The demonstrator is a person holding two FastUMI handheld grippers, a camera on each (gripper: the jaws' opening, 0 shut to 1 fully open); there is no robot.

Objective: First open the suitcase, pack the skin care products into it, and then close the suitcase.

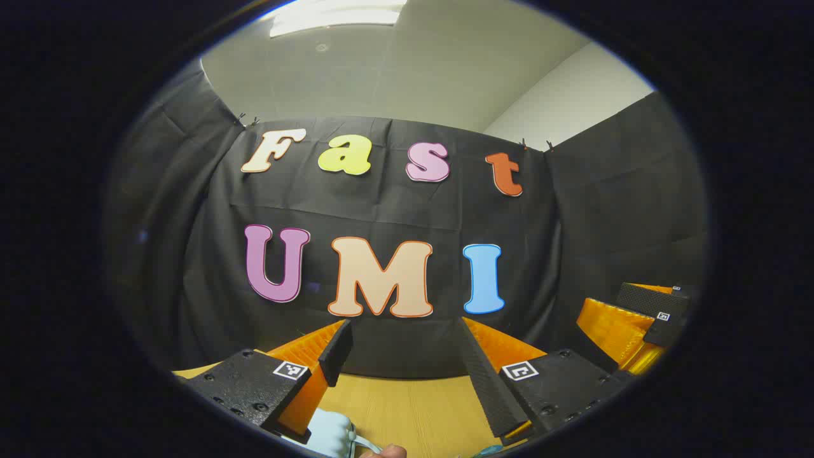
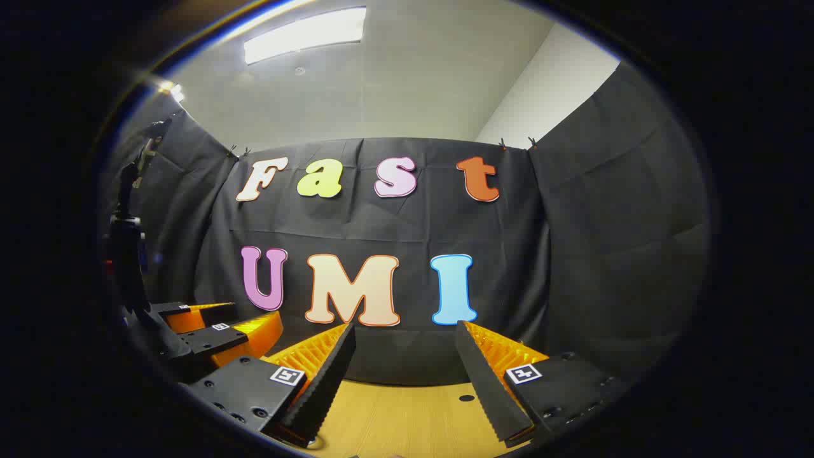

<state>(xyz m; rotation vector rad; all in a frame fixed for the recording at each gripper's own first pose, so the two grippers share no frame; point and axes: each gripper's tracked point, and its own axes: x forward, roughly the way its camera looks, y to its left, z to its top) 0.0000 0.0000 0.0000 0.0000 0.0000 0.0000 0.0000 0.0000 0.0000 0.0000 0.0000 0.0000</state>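
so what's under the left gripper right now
Under the open left gripper lies the wooden table. A pale blue object sits low at the view's edge, beneath the finger on that view's left side. It is largely cut off there, so I cannot identify it.

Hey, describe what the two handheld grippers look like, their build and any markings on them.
Both are alike. The left gripper has two long, wedge-shaped fingers with ribbed inner faces, each mounted on a black block dotted with screws. Every block carries a small square black-and-white marker. Ribbed orange bodywork sits behind the fingers. The right gripper shows the same build and markers.
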